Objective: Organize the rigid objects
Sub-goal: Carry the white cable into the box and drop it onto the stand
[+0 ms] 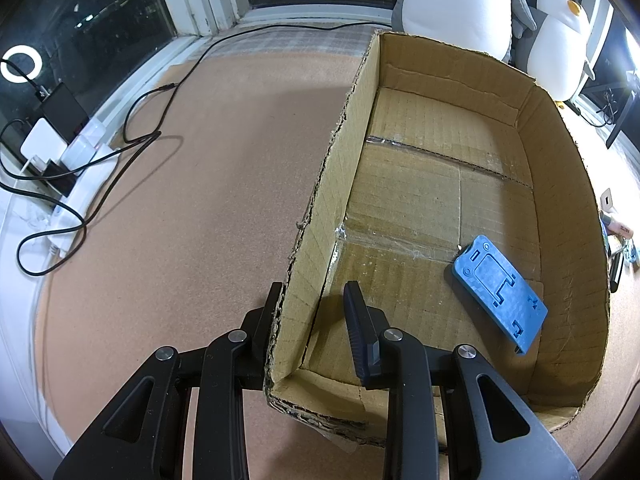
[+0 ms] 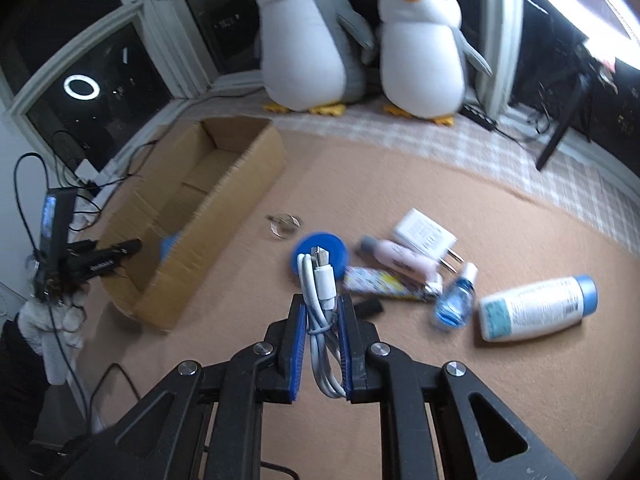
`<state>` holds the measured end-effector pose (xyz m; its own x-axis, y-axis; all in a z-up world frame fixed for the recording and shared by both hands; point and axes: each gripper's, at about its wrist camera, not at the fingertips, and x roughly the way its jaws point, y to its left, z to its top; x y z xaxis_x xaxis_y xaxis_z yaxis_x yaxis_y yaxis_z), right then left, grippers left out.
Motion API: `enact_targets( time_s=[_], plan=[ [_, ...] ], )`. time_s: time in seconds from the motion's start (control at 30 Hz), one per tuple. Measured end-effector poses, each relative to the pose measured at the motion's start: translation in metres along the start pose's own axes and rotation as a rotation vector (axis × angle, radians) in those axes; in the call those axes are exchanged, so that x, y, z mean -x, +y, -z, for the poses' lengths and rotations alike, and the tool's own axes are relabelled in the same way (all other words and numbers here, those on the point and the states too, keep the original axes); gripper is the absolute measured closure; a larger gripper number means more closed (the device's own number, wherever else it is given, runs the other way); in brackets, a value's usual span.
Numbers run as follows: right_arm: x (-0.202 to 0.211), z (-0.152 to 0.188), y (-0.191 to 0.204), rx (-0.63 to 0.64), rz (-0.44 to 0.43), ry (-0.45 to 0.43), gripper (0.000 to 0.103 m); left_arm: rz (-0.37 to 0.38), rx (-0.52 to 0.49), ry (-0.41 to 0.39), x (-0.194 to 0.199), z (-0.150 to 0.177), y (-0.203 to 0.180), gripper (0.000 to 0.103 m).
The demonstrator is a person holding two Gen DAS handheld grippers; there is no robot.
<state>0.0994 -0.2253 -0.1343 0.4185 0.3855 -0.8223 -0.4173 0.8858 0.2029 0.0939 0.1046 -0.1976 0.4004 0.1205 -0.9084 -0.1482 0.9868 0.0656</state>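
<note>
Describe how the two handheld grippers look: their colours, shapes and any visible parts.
Both are black two-finger tools with angular linkage arms, triangular cut-outs and round silver pivot pins. The left gripper has dark fingers; one shows a ribbed, navy-looking pad. The right gripper has black fingers lined with bright blue ribbed pads. No sleeves, hands or printed markings are visible on either tool.

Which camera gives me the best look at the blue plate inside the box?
The left wrist view. There the blue plate lies flat on the floor of the cardboard box, fully visible with its slots showing. In the right wrist view only a blurred blue corner shows above the box wall.
</note>
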Motion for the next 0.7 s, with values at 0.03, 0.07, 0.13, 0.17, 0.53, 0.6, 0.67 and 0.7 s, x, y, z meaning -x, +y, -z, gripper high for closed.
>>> enact_targets(
  time_s=[0.03,0.07,0.13,0.17,0.53,0.6,0.67,0.7],
  plan=[
    [0.001,-0.004,0.007,0.007,-0.009,-0.007,0.089,0.0,0.0,0.0,0.0,0.0,0.0,0.075],
    [0.001,-0.009,0.015,0.016,-0.023,-0.015,0.089,0.0,0.0,0.0,0.0,0.0,0.0,0.075],
    [0.001,-0.017,0.029,0.033,-0.045,-0.026,0.089,-0.001,-0.001,-0.001,0.0,0.0,0.0,0.075],
    [0.001,-0.022,0.037,0.045,-0.054,-0.031,0.09,0.0,-0.001,-0.001,0.0,0.0,0.0,0.075],
    [-0.029,-0.052,0.109,0.138,-0.145,-0.027,0.089,0.0,-0.001,-0.002,0.0,-0.001,-0.001,0.075],
    [-0.038,-0.052,0.12,0.15,-0.155,-0.018,0.09,-0.001,-0.001,-0.002,0.0,-0.001,-0.001,0.075],
    [-0.046,-0.052,0.131,0.158,-0.166,-0.008,0.09,-0.003,-0.002,-0.003,0.0,-0.001,-0.001,0.075],
    [-0.05,-0.052,0.135,0.16,-0.17,-0.003,0.09,-0.002,-0.002,-0.003,0.0,-0.001,-0.001,0.075]
  ],
)
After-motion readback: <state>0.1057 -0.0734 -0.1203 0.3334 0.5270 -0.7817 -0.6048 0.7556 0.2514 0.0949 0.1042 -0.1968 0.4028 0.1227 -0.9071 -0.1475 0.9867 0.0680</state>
